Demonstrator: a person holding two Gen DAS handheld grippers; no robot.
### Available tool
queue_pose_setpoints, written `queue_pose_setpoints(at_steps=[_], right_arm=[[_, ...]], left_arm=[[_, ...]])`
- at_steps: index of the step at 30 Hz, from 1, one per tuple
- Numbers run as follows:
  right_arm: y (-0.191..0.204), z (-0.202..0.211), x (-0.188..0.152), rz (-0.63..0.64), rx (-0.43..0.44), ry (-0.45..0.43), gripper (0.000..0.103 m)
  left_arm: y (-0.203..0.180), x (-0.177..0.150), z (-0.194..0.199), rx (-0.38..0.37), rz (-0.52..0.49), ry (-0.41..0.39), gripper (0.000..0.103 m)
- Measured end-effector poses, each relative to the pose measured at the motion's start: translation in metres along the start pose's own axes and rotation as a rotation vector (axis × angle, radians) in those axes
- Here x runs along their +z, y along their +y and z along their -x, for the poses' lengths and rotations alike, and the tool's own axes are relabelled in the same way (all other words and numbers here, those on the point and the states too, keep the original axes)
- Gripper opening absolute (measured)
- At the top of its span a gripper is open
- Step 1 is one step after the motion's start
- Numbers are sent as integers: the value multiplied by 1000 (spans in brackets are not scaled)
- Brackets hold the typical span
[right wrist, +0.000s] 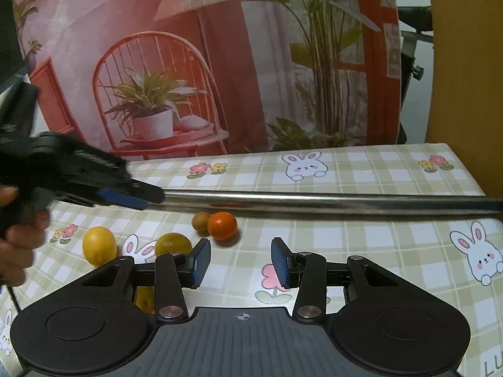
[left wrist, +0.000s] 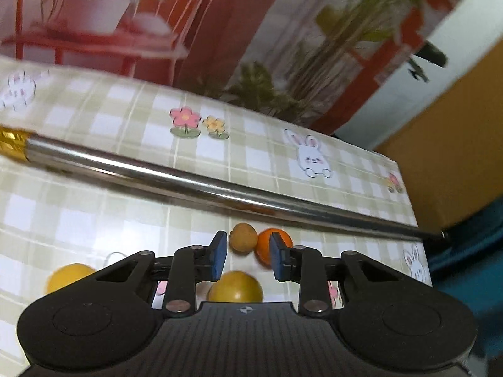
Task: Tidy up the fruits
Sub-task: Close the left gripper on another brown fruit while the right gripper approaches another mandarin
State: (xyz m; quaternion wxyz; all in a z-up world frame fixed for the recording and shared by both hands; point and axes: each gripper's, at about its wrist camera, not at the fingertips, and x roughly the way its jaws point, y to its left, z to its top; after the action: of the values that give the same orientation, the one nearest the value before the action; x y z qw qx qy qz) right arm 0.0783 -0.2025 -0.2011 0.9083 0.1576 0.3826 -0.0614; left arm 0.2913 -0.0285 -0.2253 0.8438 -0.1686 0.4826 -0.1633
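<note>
On the checked tablecloth (right wrist: 361,242) lie a small brown fruit (right wrist: 201,220) touching an orange (right wrist: 223,225), a yellow-green fruit (right wrist: 173,243) and a lemon (right wrist: 99,245). My right gripper (right wrist: 240,262) hovers near them, open, nothing between its blue pads. My left gripper (left wrist: 248,257) stands narrowly open and empty above the brown fruit (left wrist: 242,238) and the orange (left wrist: 263,248), with a yellow fruit (left wrist: 235,287) just under it and another yellow fruit (left wrist: 70,275) to the left. In the right wrist view the left gripper (right wrist: 138,201) comes in from the left, held by a hand (right wrist: 19,238).
A long shiny metal rod (left wrist: 220,188) with a gold end crosses above the table beyond the fruits; the same rod (right wrist: 314,201) spans the right wrist view. A printed backdrop (right wrist: 188,78) stands behind the table. The table edge and a brown panel (left wrist: 456,125) lie to the right.
</note>
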Motion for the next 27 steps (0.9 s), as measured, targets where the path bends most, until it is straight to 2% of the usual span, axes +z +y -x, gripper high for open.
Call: queue_pose_setpoints(at_steps=[6,16,24,27], right_arm=[[-16,-8,-4,-41,-12,23,40],[-26,-18,-10,-77,-14,49,40],[-27,-21,-10,-82,-16,60,40],[-27,-21,-10,-86,-17,62,40]], left_arm=[[10,10,-33,-8,119,35,31],[14,9,-54,5,142,74,31],[18,8,-57,-18,165,63,31],[20,8,-58,-43,187,60,27]])
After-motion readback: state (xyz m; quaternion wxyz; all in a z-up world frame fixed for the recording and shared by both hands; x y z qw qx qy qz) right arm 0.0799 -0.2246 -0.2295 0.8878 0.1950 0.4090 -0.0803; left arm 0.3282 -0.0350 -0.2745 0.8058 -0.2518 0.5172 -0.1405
